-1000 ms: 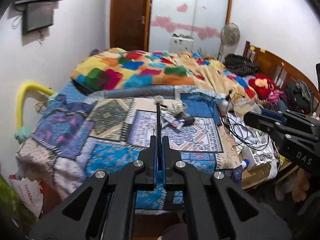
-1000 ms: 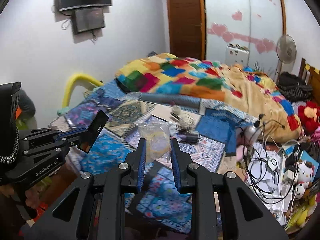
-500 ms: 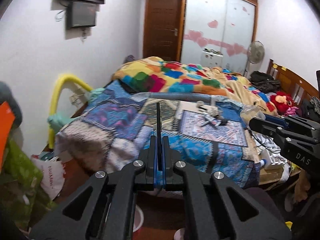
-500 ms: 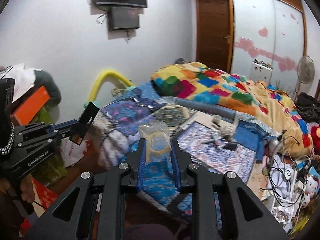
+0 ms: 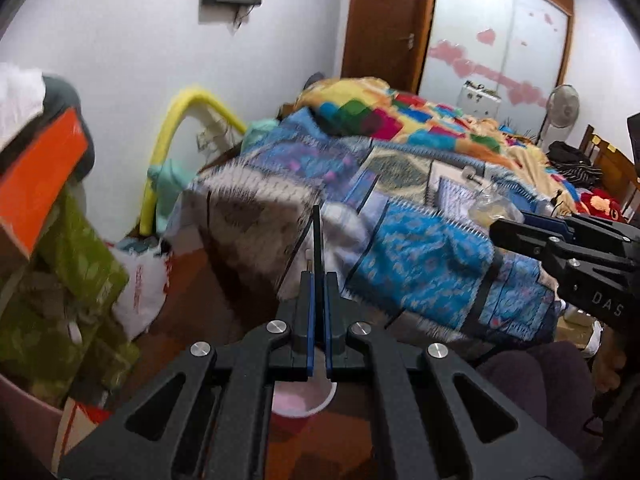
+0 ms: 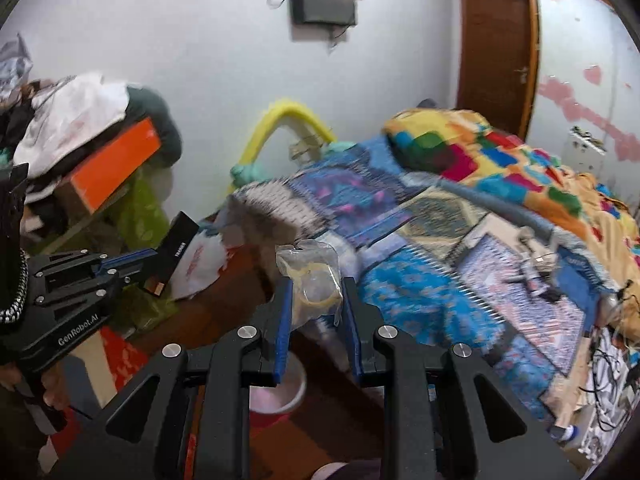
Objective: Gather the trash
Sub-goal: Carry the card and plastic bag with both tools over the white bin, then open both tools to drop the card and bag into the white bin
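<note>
My left gripper [image 5: 317, 280] is shut on a thin flat black packet [image 5: 317, 236], seen edge-on in the left wrist view. The right wrist view shows that packet [image 6: 178, 250] sticking up from the left gripper [image 6: 150, 258] at the left. My right gripper [image 6: 316, 292] is shut on a crumpled clear plastic bag [image 6: 308, 264] with yellowish bands inside. That bag [image 5: 490, 208] and the right gripper [image 5: 502, 226] also appear at the right of the left wrist view. Low down on the floor, behind both grippers, stands a red cup [image 5: 326, 400] [image 6: 290, 386] with a pale inside.
A bed with a patchwork quilt [image 5: 420, 264] fills the right side, small items lying on it. A cluttered pile rises at the left: an orange box [image 6: 112, 164], green fabric [image 5: 72, 280] and a white plastic bag [image 6: 200, 264]. A yellow padded rail [image 5: 176, 132] stands by the wall.
Both views have swung left and down, from the bed top to its corner and the floor. The pile and the red cup have come into view. Both grips are unchanged.
</note>
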`<control>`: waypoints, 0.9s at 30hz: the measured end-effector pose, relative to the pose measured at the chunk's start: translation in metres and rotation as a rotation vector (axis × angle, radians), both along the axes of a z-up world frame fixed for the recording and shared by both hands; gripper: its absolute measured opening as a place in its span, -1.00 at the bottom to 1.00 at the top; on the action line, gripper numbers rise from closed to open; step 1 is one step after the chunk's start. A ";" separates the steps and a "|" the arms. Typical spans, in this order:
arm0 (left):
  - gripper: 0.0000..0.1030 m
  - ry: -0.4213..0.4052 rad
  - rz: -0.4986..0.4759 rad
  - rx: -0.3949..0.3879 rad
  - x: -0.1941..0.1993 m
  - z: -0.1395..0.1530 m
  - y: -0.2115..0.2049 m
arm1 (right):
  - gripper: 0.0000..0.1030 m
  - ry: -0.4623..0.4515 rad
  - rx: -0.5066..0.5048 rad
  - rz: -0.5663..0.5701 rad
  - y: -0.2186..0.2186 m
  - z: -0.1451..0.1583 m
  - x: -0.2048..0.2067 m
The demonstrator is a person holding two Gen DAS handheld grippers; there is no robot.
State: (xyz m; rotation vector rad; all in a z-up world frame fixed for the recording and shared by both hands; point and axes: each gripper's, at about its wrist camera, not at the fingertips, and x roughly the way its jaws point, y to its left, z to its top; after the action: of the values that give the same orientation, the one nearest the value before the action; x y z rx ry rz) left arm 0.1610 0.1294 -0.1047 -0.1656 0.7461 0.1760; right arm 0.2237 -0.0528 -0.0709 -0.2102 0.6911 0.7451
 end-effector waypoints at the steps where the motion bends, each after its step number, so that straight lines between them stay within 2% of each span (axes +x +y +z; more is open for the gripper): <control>1: -0.96 0.016 0.005 -0.006 0.001 -0.008 0.004 | -0.58 0.012 -0.011 0.013 0.008 -0.007 -0.002; 12: -0.96 0.198 0.062 -0.089 0.011 -0.096 0.035 | -0.58 0.191 -0.142 0.120 0.078 -0.089 -0.003; 16: -0.96 0.267 0.095 -0.139 0.011 -0.131 0.045 | -0.58 0.225 -0.201 0.160 0.099 -0.119 0.000; 24: -0.96 0.385 0.147 -0.227 0.013 -0.189 0.057 | -0.58 0.352 -0.286 0.198 0.131 -0.181 0.019; 27: -0.96 0.417 0.177 -0.266 0.017 -0.208 0.062 | -0.58 0.434 -0.305 0.200 0.140 -0.205 0.031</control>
State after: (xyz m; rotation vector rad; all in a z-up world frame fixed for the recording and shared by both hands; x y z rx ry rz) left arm 0.1775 0.1913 -0.3129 -0.4583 1.1708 0.2838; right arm 0.2543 0.0873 -0.2758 -0.4068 1.2113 0.8846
